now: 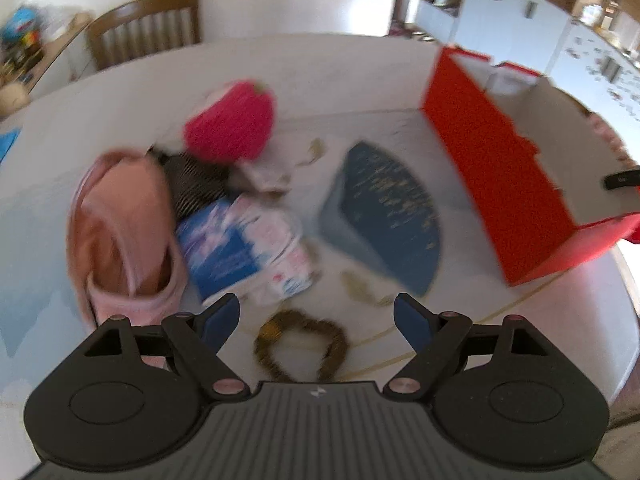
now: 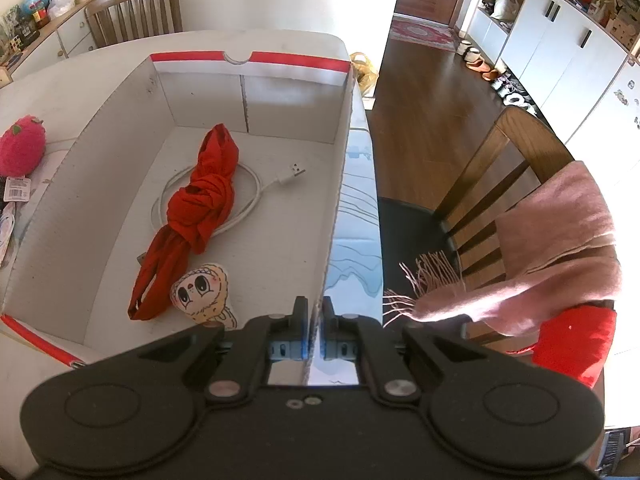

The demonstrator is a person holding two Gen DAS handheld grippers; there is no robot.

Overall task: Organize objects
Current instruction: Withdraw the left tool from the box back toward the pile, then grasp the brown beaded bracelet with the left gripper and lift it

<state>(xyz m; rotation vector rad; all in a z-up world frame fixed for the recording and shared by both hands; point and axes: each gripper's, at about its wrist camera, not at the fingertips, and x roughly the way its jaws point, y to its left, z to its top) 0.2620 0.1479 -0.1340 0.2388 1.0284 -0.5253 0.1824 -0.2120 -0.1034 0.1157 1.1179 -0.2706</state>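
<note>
Setting: pale worktop in a dining room, wooden chairs drawn up to it, white cabinets behind.

Container: red-and-white cardboard box, open-topped, on the worktop. Already inside: a knotted red cloth lying across a coiled white cable, and a small cartoon-face plush at the near end.

Loose stock, beside the box: pink pouch, blue-and-white printed packet, dark striped item, magenta strawberry plush, blue fan, brown fuzzy hair band nearest the camera. The left view is smeared, so the identities of the smaller pieces are probable only.

Right claw: fingers together, clamped on the box's near side wall, apparently steadying it.

Left claw: fingers wide apart, nothing between them, angled down over the hair band and packet.

Step in hand, as judged: sorting partly done; the left claw is approaching its next pickup.

Next move calls for: settling over a single item, most likely the hair band, closing on it cleanly without catching the packet, then lifting it over the box wall.
</note>
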